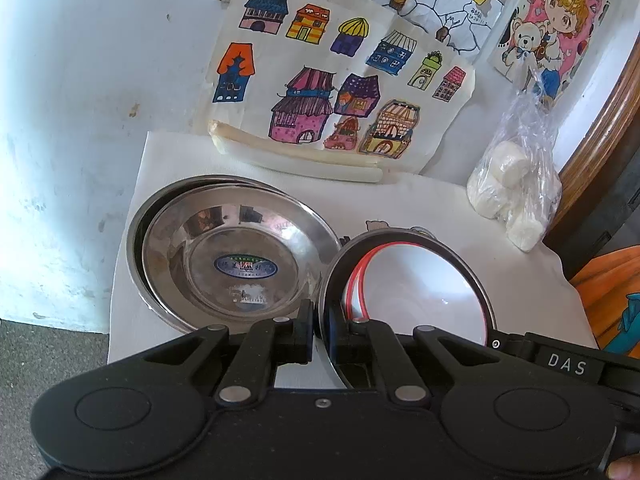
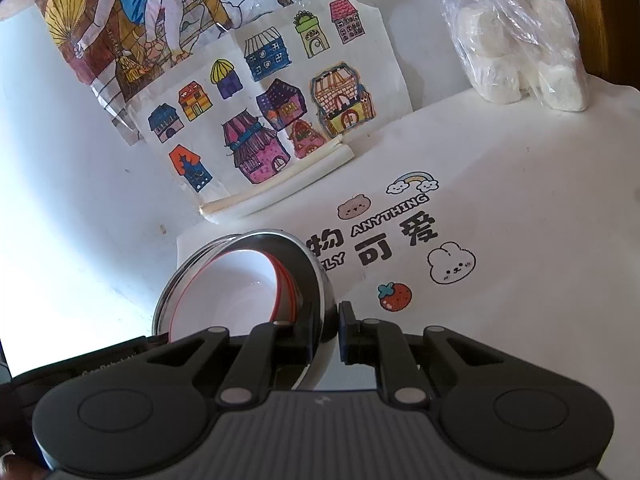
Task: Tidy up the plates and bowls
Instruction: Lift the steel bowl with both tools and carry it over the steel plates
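A steel bowl (image 1: 400, 235) with white red-rimmed bowls (image 1: 424, 284) nested inside it is held over the white mat, tilted toward the cameras. My left gripper (image 1: 320, 330) is shut on its left rim. My right gripper (image 1: 498, 344) grips the opposite rim. In the right wrist view the same steel bowl (image 2: 310, 268) and white bowls (image 2: 236, 292) appear, with my right gripper (image 2: 326, 332) shut on the steel rim. A stack of shiny steel plates (image 1: 240, 256) lies flat on the mat just left of the bowl, its edge almost touching the bowl.
A white mat (image 2: 500, 184) with cartoon prints covers the table. A plastic bag of white round pieces (image 1: 516, 196) stands at the back right. Children's drawings (image 1: 320, 80) and a paper roll (image 1: 296, 156) lean on the white wall. A wooden frame (image 1: 600, 120) borders the right.
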Action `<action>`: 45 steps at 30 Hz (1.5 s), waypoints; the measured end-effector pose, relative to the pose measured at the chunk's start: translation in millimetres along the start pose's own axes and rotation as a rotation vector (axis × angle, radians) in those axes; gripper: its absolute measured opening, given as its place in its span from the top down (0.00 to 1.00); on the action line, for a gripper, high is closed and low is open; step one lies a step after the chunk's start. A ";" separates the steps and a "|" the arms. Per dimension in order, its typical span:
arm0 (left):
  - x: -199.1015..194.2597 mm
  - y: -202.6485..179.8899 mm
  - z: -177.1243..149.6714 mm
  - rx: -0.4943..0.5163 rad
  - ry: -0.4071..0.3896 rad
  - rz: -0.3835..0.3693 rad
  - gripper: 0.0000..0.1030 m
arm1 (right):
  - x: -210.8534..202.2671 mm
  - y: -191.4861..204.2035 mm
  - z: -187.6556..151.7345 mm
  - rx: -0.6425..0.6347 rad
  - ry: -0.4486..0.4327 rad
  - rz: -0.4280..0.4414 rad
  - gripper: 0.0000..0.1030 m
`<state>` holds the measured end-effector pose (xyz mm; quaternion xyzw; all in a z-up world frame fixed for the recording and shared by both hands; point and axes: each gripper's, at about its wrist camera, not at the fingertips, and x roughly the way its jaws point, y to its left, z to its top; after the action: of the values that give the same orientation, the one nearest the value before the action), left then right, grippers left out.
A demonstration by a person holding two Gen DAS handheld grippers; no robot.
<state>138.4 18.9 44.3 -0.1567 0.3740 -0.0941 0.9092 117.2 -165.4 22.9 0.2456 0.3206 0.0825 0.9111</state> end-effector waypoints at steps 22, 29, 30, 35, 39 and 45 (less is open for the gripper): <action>-4.0 32.2 27.9 -0.049 -0.035 0.089 0.96 | 38.0 29.1 21.3 -0.058 0.032 0.079 0.87; -2.1 44.7 36.7 -0.070 -0.042 0.111 0.96 | 52.1 40.1 26.4 -0.079 0.048 0.093 0.87; -2.2 46.1 37.5 -0.073 -0.044 0.112 0.96 | 53.6 41.6 27.4 -0.084 0.049 0.093 0.87; -1.2 54.5 41.3 -0.087 -0.049 0.131 0.96 | 64.2 47.3 32.0 -0.099 0.059 0.106 0.87; 0.0 62.0 43.8 -0.096 -0.047 0.148 0.96 | 72.9 52.0 33.8 -0.110 0.071 0.117 0.87; 1.4 72.1 47.6 -0.108 -0.048 0.167 0.96 | 83.3 58.0 36.4 -0.124 0.088 0.131 0.87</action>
<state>177.0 96.0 49.6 -0.1759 0.3683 0.0063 0.9129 205.4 -103.9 31.2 0.2054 0.3379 0.1722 0.9022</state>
